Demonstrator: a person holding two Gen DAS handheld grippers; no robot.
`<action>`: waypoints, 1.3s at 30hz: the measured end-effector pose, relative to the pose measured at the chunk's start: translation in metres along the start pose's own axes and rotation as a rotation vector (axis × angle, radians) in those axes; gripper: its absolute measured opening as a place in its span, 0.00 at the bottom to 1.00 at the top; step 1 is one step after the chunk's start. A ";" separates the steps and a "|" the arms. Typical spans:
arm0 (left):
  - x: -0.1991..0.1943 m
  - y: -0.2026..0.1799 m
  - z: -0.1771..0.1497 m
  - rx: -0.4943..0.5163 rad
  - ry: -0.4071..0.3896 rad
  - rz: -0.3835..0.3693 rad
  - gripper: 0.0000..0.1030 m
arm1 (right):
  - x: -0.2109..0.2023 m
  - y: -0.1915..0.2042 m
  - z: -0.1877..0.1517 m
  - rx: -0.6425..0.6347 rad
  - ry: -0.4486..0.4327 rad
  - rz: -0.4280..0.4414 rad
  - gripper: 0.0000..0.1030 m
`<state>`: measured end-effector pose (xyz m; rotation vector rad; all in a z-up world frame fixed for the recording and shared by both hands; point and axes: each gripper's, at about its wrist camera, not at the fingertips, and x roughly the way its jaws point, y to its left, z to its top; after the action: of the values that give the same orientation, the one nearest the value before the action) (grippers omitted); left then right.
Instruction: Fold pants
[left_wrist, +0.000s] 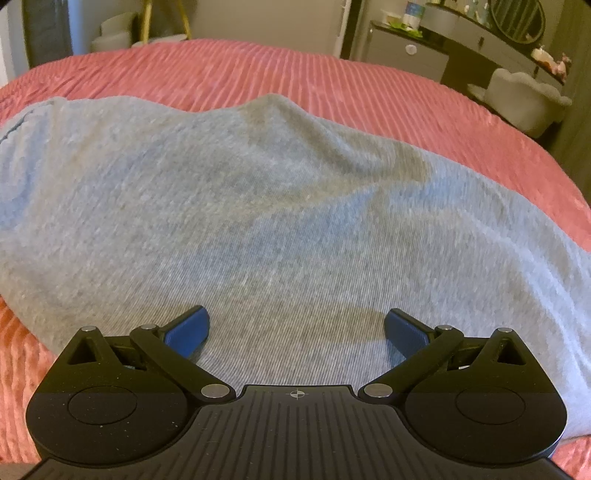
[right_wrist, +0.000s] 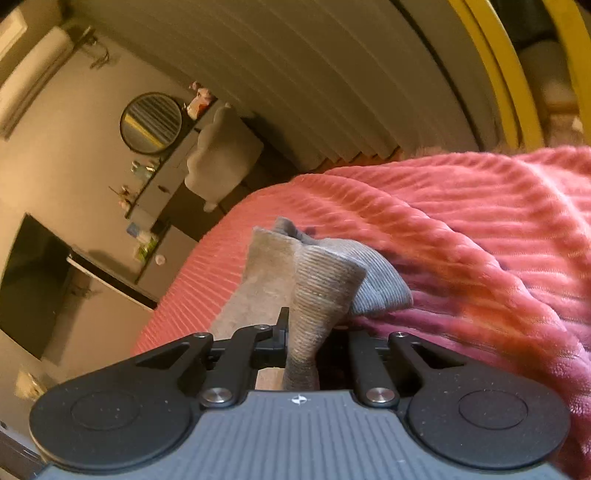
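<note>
The gray pants (left_wrist: 258, 206) lie on the pink bed (left_wrist: 207, 70). The left gripper (left_wrist: 297, 332) is wide apart over them. The right gripper (right_wrist: 301, 343) pinches the cuff (right_wrist: 325, 280). Lift it slowly and lay it flat.

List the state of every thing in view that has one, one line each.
left gripper: open, fingers spread over the pants, gripping nothing.
right gripper: shut on a bunched ribbed end of the pants.
pants: grey, spread on the bed, rumpled, one end lifted.
bedspread: pink, ribbed, wrinkled near the right gripper.
</note>
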<state>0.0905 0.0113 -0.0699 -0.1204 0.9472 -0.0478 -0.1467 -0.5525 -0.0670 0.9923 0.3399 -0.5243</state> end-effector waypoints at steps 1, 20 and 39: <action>-0.001 0.002 0.000 -0.011 -0.001 -0.008 1.00 | -0.001 0.003 0.000 -0.002 0.000 0.006 0.09; -0.096 0.069 0.005 -0.089 -0.222 -0.075 1.00 | -0.022 0.273 -0.156 -0.816 0.128 0.360 0.09; -0.070 0.057 0.001 -0.026 -0.122 -0.341 1.00 | -0.030 0.187 -0.193 -0.467 0.388 0.376 0.93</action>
<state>0.0504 0.0746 -0.0202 -0.3047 0.7973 -0.3389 -0.0733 -0.2961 -0.0192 0.6712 0.5765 0.0972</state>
